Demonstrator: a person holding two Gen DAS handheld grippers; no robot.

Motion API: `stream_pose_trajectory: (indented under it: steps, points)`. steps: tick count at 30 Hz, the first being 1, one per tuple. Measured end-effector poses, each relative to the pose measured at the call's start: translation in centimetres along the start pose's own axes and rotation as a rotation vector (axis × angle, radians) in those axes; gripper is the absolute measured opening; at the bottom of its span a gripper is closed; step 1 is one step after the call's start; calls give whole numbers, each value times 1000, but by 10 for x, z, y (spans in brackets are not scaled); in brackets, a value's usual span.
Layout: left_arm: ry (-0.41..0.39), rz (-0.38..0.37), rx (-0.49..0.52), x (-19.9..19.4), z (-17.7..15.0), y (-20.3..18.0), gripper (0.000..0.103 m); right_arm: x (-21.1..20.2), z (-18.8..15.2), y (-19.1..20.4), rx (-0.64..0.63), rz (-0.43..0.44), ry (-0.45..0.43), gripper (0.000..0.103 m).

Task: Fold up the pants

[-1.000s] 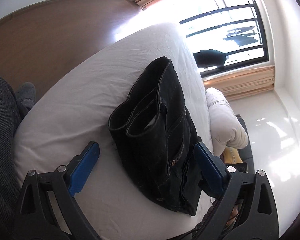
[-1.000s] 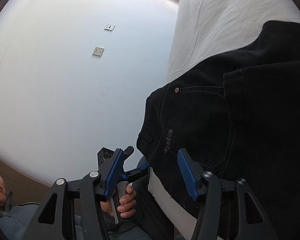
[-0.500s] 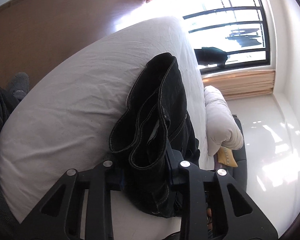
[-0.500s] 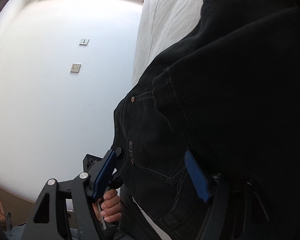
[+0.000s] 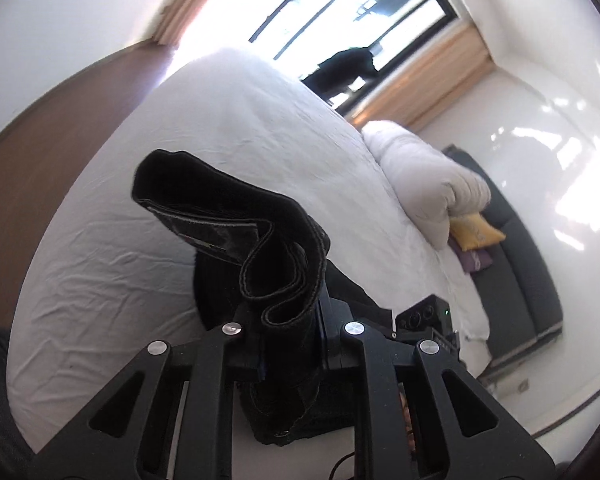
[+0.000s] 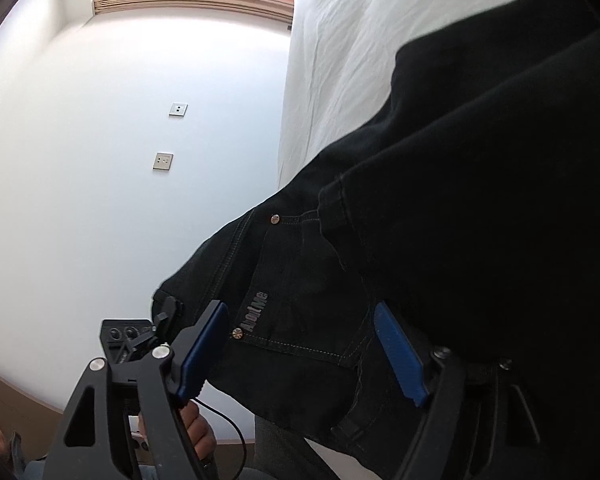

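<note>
The black jeans [image 5: 236, 224] lie folded on the white bed [image 5: 260, 128]. My left gripper [image 5: 288, 340] is shut on the stacked leg hems and holds that end raised off the sheet. In the right wrist view the jeans [image 6: 460, 240] fill the right half, with the back pocket and its label up close. My right gripper [image 6: 300, 348] is open, its blue pads [image 6: 398, 354] on either side of the pocket area at the waist end. The right pad is partly under a fold of cloth.
A rolled white duvet [image 5: 424, 176] lies at the bed's far edge, beside a dark sofa [image 5: 528, 276] with a yellow cushion [image 5: 474, 234]. A window [image 5: 360, 8] is behind the bed. A white wall with two socket plates [image 6: 163, 161] is left of the bed.
My left gripper closed on the leg hems and lifted them, swinging that end up and to the left. My right gripper moved in around the waist end and stayed open.
</note>
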State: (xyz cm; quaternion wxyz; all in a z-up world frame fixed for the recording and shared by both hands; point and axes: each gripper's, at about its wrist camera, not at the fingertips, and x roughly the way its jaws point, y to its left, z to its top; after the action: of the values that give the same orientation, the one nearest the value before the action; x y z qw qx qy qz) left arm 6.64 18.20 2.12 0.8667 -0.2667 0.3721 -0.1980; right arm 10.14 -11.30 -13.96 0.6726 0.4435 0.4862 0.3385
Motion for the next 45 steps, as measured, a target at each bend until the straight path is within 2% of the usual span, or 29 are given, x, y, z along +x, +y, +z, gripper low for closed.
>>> stream_pose_trajectory:
  steps: [3, 5, 7, 11, 15, 20, 23, 26, 28, 30, 32, 36, 41, 45]
  points:
    - [53, 23, 176, 31, -13, -54, 15, -28, 6, 11, -40, 12, -22, 79]
    - [105, 45, 277, 60, -34, -80, 15, -42, 12, 21, -68, 17, -35, 84]
    - [163, 88, 372, 86, -59, -99, 15, -56, 20, 30, -101, 34, -48, 88]
    - [275, 125, 495, 121, -105, -119, 15, -57, 34, 44, -162, -36, -5, 95]
    - [307, 160, 597, 133, -125, -137, 15, -43, 33, 55, -232, -126, 64, 95]
    - [299, 216, 675, 145, -134, -146, 16, -29, 35, 48, -235, -218, 89, 94]
    - [304, 288, 776, 151, -148, -162, 16, -27, 33, 40, -241, -312, 106, 77]
    - [314, 343, 859, 159, -165, -179, 16, -33, 26, 46, -287, -435, 92, 77]
    - [321, 349, 894, 161, -172, -184, 16, -35, 22, 54, -326, -496, 86, 69]
    - [332, 346, 912, 165, -180, -191, 16, -40, 21, 55, -349, -527, 86, 42]
    - [340, 339, 924, 163, -184, -194, 16, -48, 20, 52, -360, -553, 80, 28]
    - [346, 298, 967, 153, -191, -202, 16, -71, 18, 42, -341, -547, 58, 22]
    - [362, 256, 1057, 166, -213, -237, 16, -98, 22, 26, -331, -582, 40, 20]
    - [386, 232, 1090, 169, -217, -239, 16, -116, 30, 8, -317, -616, 39, 19]
